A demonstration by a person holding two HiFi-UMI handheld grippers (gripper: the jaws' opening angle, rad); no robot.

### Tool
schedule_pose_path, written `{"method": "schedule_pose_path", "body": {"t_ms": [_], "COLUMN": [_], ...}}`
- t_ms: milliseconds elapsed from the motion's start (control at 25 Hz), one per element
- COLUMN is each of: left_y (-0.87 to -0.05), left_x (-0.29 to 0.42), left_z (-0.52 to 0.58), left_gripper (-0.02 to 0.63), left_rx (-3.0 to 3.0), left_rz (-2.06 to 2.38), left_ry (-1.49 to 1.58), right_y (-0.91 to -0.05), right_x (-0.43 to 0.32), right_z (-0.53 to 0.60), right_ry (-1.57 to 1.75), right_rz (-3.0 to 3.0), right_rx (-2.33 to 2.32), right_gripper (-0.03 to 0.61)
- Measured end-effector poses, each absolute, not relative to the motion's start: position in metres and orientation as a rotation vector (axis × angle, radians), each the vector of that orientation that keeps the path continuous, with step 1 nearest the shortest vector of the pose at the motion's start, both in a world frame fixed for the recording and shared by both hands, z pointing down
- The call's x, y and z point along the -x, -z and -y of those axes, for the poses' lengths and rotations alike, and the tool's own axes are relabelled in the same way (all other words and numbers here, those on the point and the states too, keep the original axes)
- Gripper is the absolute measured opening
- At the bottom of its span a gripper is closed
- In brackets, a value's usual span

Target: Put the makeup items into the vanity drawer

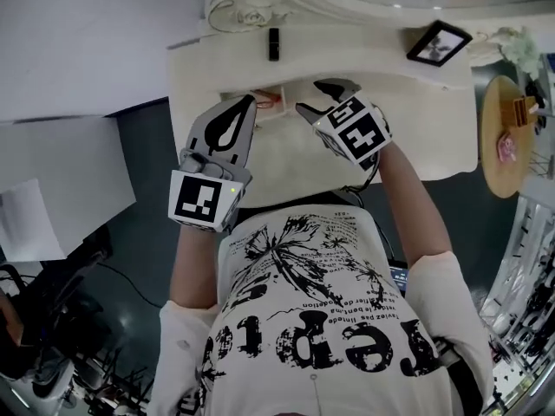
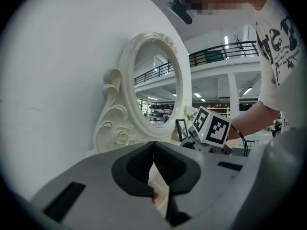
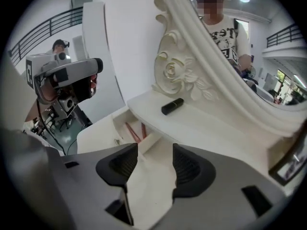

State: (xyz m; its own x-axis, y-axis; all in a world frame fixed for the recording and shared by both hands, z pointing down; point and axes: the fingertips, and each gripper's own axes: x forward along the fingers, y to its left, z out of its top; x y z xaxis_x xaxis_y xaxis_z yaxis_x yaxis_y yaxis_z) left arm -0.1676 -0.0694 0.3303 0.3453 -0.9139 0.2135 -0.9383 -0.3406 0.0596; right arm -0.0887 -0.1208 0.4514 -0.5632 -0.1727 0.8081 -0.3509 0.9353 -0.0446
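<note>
A black lipstick (image 1: 273,43) (image 3: 171,106) lies on the white vanity's top (image 1: 364,55), apart from both grippers. Below the top's front edge the drawer (image 1: 260,111) (image 3: 122,123) stands open, with thin red pencil-like items (image 1: 264,100) (image 3: 134,130) inside. My left gripper (image 1: 245,104) (image 2: 153,147) hovers at the drawer's left with its jaws shut and nothing seen between them. My right gripper (image 1: 314,98) (image 3: 155,152) is just right of the drawer, tilted down, its jaws open and empty over the white surface.
The oval mirror with its carved rose frame (image 2: 156,85) (image 3: 182,71) rises behind the top. A black photo frame (image 1: 440,43) and white flowers (image 1: 520,50) stand at the top's right end. A round wooden side table (image 1: 507,137) is further right. The dark floor holds cables and equipment (image 1: 52,319).
</note>
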Motion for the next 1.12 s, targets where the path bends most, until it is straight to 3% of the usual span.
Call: {"method": "schedule_pose_path", "body": {"t_ms": [560, 1120], "left_y": [-0.358, -0.408], "left_x": [0.02, -0.004], "left_z": [0.14, 0.156], "left_gripper": [0.012, 0.012], "left_rx": [-2.649, -2.588], "left_rz": [1.27, 1.211], "left_ry": [-0.199, -0.327], "right_y": [-0.507, -0.564], "right_x": [-0.087, -0.1], "right_z": [0.148, 0.157], "right_ry": [-0.47, -0.533], "right_rz": [1.972, 1.926], "right_rx": [-0.74, -0.693], "right_gripper": [0.243, 0.183]}}
